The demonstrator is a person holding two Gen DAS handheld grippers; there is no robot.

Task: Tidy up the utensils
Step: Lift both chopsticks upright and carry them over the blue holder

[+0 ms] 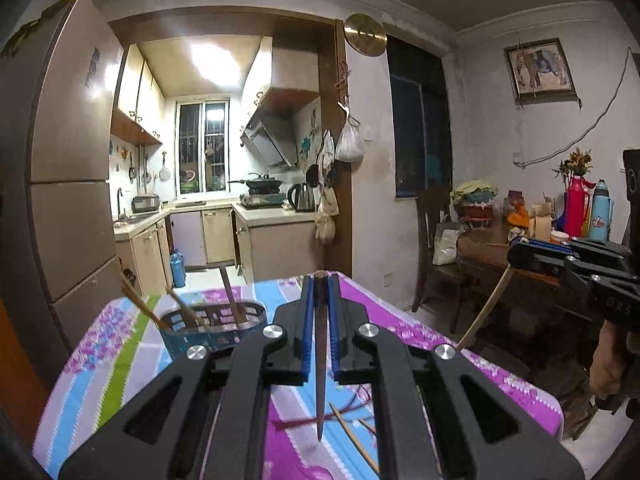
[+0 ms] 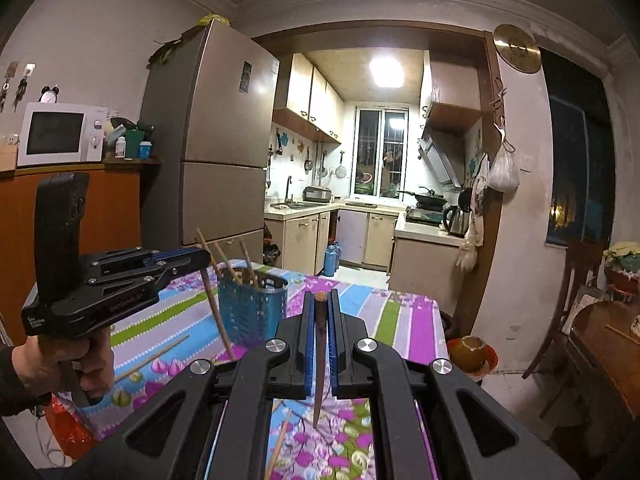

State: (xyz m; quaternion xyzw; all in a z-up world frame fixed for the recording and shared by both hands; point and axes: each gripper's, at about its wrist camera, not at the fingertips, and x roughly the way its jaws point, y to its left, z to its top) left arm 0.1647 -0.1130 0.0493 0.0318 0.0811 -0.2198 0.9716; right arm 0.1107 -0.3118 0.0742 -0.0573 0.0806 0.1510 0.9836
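Each gripper was clamped on one chopstick. The left gripper (image 1: 320, 292) pinched a dark brown chopstick (image 1: 320, 360) between its blue pads, blunt end at 12 o'clock, thin tip pointing down at 6 o'clock over the flowered cloth of the desk (image 1: 120, 360). The right gripper (image 2: 320, 308) held a like one, the dark chopstick (image 2: 319, 360), its carved butt end showing at the fingertips.

The blue slotted holder (image 1: 216, 330) stood at 10 o'clock from the left gripper, with several chopsticks leaning in it; its base was hidden behind the gripper body. Loose chopsticks (image 1: 352, 436) lay on the cloth beneath, partly covered by the gripper frame, so their count was unclear.

The right wrist view showed the holder's full side wall, and the left gripper from the side at 9 o'clock with a stick hanging slanted from it. The left wrist view showed the right gripper at 3 o'clock with a pale stick angled down; its own view made that stick look dark.
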